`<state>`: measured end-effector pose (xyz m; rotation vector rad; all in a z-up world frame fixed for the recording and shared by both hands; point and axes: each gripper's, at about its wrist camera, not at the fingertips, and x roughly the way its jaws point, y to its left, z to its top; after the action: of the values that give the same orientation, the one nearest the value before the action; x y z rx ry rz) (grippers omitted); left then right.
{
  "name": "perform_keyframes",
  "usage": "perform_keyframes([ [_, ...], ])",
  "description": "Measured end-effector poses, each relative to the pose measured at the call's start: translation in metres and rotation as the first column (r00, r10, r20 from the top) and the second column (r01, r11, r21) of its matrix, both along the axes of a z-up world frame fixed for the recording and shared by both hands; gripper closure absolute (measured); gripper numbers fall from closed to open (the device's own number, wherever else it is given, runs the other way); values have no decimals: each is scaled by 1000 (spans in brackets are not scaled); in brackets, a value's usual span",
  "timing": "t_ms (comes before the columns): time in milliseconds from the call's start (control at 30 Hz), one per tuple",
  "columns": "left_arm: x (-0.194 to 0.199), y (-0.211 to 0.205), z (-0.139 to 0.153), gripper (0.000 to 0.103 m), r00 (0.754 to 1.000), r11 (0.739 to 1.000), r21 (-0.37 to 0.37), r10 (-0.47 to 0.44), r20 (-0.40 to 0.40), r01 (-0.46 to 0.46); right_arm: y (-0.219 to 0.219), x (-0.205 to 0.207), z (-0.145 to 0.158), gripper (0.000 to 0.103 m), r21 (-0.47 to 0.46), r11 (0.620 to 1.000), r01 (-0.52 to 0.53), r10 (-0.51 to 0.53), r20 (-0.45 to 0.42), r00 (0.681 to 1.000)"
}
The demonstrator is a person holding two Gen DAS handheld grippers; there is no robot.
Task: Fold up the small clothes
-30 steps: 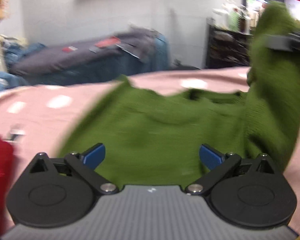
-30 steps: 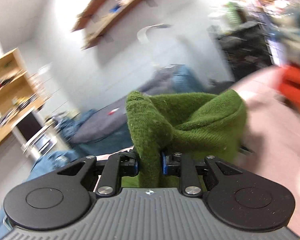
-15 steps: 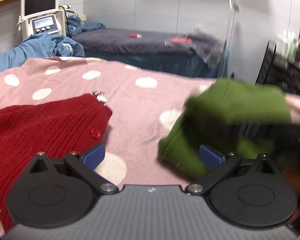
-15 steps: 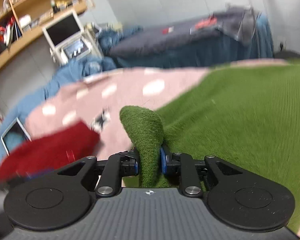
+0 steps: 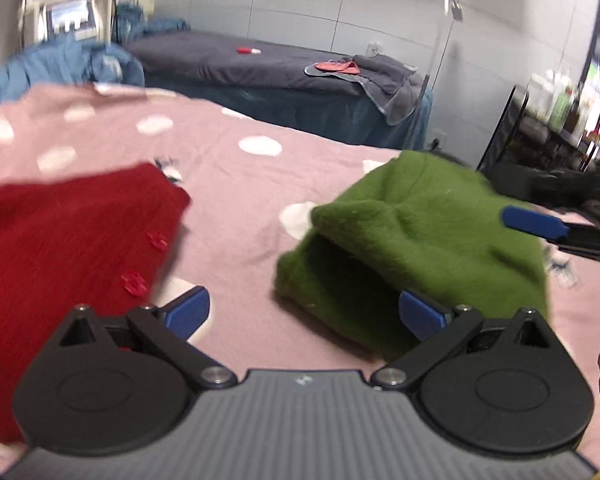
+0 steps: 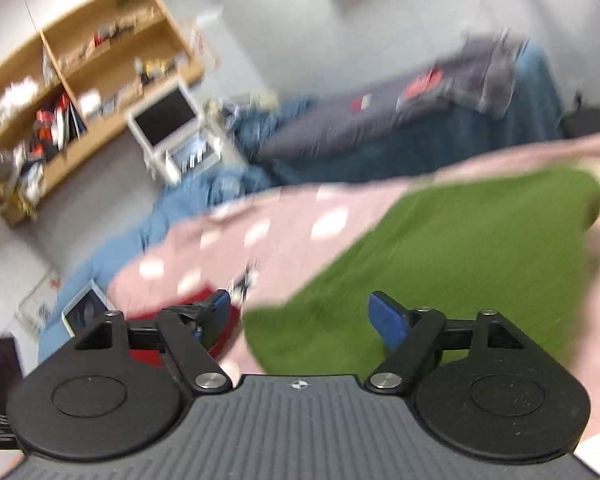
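A green knit sweater (image 5: 420,240) lies folded over on the pink dotted bedspread (image 5: 236,184); it also fills the right wrist view (image 6: 460,256). A red knit garment (image 5: 60,240) lies to its left, with a corner of it in the right wrist view (image 6: 196,304). My left gripper (image 5: 304,312) is open and empty, just in front of the green sweater's near edge. My right gripper (image 6: 304,316) is open and empty above the sweater; one of its blue fingertips (image 5: 534,222) shows at the right of the left wrist view.
A dark grey bed (image 5: 260,64) with blue covers stands behind. A blue blanket pile (image 6: 188,208) and a white monitor (image 6: 166,116) lie to the left, under wooden shelves (image 6: 80,64). A dark rack (image 5: 548,136) stands at the right.
My right gripper has opened and let go of the green sweater's fold, which now lies on the garment. The left gripper stays open, with the view shifted slightly.
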<state>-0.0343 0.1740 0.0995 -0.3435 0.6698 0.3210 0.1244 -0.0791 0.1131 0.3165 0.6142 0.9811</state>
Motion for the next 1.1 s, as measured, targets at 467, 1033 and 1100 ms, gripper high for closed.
perform_keyframes([
  [467, 47, 11, -92, 1, 995, 772, -635, 79, 57, -25, -72, 51, -88, 0, 34, 965, 259, -226, -386, 894],
  [1033, 101, 23, -104, 63, 976, 854, -520, 93, 196, 22, -43, 71, -92, 8, 52, 971, 232, -193, -392, 900],
  [1100, 93, 17, -91, 67, 973, 881, -472, 88, 212, 24, -39, 64, -82, 16, 38, 973, 227, -201, -341, 918],
])
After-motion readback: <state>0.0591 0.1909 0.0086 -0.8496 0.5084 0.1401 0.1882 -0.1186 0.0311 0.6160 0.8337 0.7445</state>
